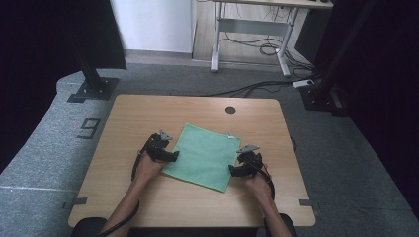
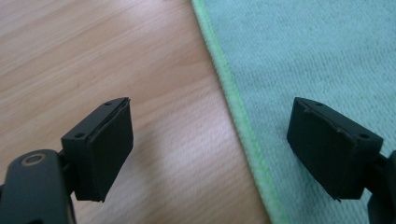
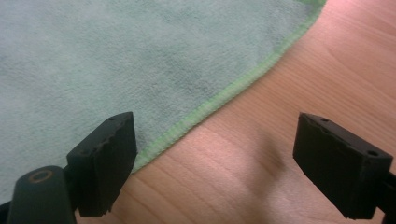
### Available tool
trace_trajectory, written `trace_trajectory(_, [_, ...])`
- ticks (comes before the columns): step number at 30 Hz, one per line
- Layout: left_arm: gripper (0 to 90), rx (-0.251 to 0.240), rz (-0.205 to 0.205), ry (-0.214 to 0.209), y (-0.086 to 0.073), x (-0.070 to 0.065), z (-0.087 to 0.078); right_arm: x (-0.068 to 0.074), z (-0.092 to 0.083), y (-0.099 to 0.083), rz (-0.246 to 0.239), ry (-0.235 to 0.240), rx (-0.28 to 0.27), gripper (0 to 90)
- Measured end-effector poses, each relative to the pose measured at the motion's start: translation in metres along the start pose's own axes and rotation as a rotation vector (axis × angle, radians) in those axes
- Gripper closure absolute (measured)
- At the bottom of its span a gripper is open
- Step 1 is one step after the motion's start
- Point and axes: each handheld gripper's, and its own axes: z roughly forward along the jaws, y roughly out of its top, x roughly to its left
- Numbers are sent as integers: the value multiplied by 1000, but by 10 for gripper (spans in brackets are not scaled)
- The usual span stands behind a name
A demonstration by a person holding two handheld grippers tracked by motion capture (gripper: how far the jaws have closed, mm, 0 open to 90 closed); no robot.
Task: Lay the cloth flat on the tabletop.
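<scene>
A square green microfibre cloth [image 1: 205,156] with a brighter green stitched hem lies flat at the centre of the light wooden worktop [image 1: 123,123], turned slightly so one corner points toward the lower middle of the high view. The left tool [image 1: 174,157] sits at the cloth's left edge, the right tool [image 1: 232,170] at its right edge near the lower corner. In the left gripper view, the left tool [image 2: 210,149] stands wide open with the hem running between its jaws, one jaw over bare wood, the other over cloth [image 2: 317,56]. In the right gripper view, the right tool [image 3: 215,163] is likewise wide open, the hem crossing between its jaws and the cloth [image 3: 116,60] filling the upper left. Neither tool grips anything.
</scene>
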Motion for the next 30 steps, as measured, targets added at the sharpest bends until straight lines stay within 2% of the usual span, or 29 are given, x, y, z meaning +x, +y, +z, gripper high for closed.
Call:
trace_trajectory(9, [146,-10,-55,-46,-18,1,-11,-6,5,5,-7,-18,-5,137])
trace_trajectory(13, [146,-3,-47,-51,-23,-1,-16,-9,10,10,-8,-23,-7,136])
trace_trajectory(17, [145,-8,-41,-47,-26,-3,-19,-14,17,16,16,-9,-12,137])
trace_trajectory(22, [122,-14,-48,-46,-26,-1,-17,-21,23,19,54,16,-20,136])
trace_trajectory(30, [118,-29,-59,-40,-24,1,-13,-27,27,19,82,30,-36,136])
